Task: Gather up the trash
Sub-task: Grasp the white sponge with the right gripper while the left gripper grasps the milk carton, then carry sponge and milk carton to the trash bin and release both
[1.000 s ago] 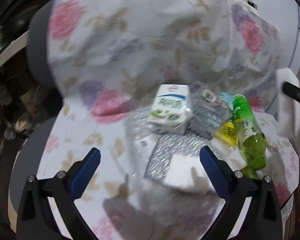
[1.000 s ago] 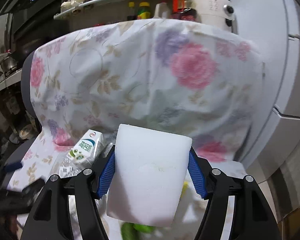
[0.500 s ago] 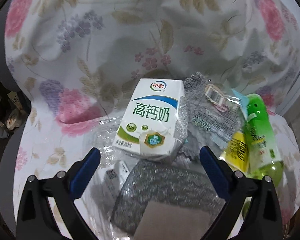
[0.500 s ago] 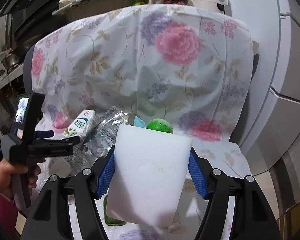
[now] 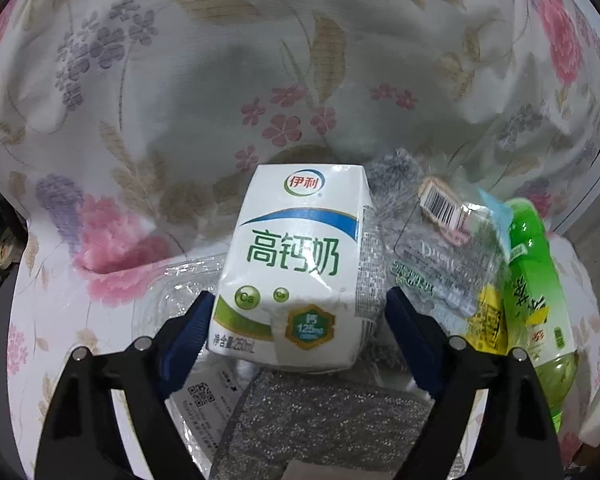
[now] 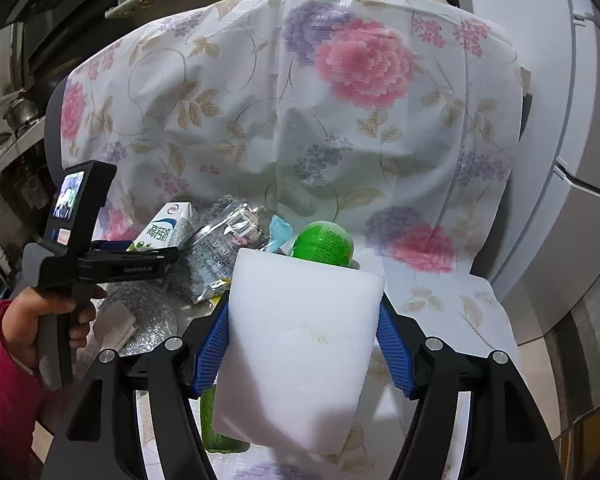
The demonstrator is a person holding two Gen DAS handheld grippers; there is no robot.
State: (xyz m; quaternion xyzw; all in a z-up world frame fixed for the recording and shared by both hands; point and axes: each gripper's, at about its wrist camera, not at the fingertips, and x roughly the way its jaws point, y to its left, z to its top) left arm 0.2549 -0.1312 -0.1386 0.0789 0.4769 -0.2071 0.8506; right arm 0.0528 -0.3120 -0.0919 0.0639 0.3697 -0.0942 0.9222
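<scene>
Left claw [image 5: 296, 312] sits spread around the milk carton [image 5: 296, 264] — blue pads on either side of its lower end, left pad just at the carton edge, right pad slightly off it, so not clamped. Carton lies on a heap of trash on a chair seat covered by a floral cloth [image 5: 204, 92]. Around it: clear plastic tray [image 5: 172, 296] to the left, silver scrub pad [image 5: 332, 420] below, clear wrapper with barcode [image 5: 440, 240] to the right, then a yellow packet [image 5: 488, 316] and green bottle [image 5: 536, 292] lying on its side at the far right

Right claw [image 6: 304, 340] is clenched on a white foam block [image 6: 300, 352], held above the seat, near the bottle's green end [image 6: 322, 244]. Right view also shows the left claw [image 6: 156, 256] at the carton [image 6: 164, 230], person's hand [image 6: 40, 320] in a red sleeve on its handle
</scene>
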